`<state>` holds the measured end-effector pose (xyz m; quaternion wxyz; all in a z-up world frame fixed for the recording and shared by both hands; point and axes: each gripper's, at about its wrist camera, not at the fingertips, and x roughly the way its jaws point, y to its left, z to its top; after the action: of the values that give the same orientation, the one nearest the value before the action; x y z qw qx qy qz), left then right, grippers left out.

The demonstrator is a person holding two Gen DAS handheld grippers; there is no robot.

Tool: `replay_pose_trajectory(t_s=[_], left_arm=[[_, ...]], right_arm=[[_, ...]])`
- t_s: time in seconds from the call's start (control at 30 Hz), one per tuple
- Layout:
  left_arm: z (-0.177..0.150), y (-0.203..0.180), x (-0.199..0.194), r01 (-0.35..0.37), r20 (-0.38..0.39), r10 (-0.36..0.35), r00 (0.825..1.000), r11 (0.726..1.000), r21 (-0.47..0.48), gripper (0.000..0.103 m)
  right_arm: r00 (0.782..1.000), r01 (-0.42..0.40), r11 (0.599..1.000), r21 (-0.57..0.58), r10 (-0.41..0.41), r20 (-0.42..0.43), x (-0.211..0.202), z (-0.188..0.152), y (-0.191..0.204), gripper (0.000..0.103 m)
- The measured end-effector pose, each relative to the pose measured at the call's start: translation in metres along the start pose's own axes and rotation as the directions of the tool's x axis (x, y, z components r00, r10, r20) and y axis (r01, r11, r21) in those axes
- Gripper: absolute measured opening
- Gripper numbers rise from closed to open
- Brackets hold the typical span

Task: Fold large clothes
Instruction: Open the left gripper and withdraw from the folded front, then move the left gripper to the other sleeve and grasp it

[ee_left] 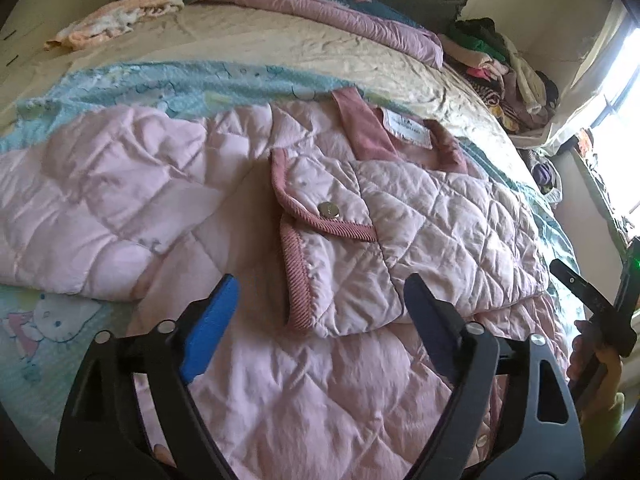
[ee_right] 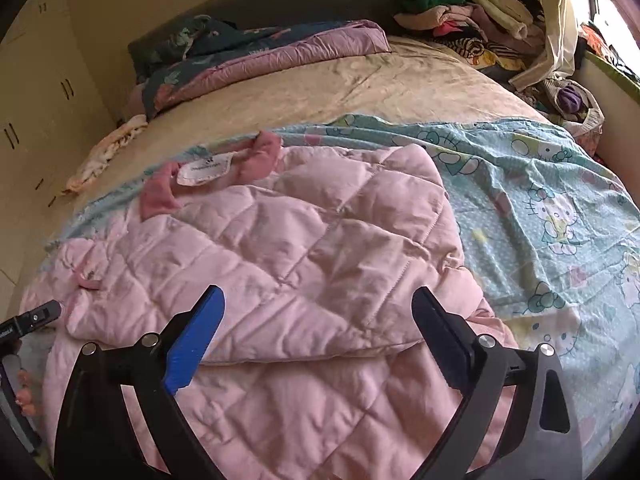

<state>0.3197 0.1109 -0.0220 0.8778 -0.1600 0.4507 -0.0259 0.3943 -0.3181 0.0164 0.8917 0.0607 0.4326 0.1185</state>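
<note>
Both grippers, left (ee_left: 320, 300) and right (ee_right: 318, 312), spread apart, empty, over jacket (ee_left: 400, 220) near bed's foot edge; pinch hem corners evenly.

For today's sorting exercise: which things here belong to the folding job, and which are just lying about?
Belongs to the job:
pink jacket
left tongs, open
right tongs, open

Just lying about:
cartoon sheet
rolled quilt
clothes heap
peach cloth
</note>
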Motion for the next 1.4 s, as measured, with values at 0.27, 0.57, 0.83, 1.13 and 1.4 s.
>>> replay_pose_trajectory(t_s=[0.27,0.57,0.83,1.13,1.4], left_arm=[[-0.002,0.014,-0.03,-0.071,0.05,0.071,0.996,0.998,-0.003,0.094],[-0.003,0.04,-0.058,-0.128,0.097,0.134,0.986,0.99,-0.06,0.094],[0.001,0.065,-0.078,-0.176,0.129,0.191,0.973,0.977,-0.122,0.094],[0.003,0.127,-0.09,-0.252,0.122,0.291,0.949,0.931,-0.265,0.094],[0.003,0.175,-0.103,-0.282,0.112,0.344,0.932,0.884,-0.373,0.094]], right_arm=[[0.999,-0.038,0.999,-0.035,0.039,0.02,-0.016,-0.001,0.032,0.099],[0.995,-0.08,0.99,-0.113,0.086,0.054,-0.039,0.004,0.082,0.099],[0.989,-0.122,0.975,-0.184,0.134,0.056,-0.05,0.003,0.133,0.099],[0.981,-0.175,0.952,-0.252,0.19,0.035,-0.05,-0.001,0.193,0.099],[0.966,-0.245,0.922,-0.3,0.257,0.001,-0.045,-0.008,0.25,0.099]])
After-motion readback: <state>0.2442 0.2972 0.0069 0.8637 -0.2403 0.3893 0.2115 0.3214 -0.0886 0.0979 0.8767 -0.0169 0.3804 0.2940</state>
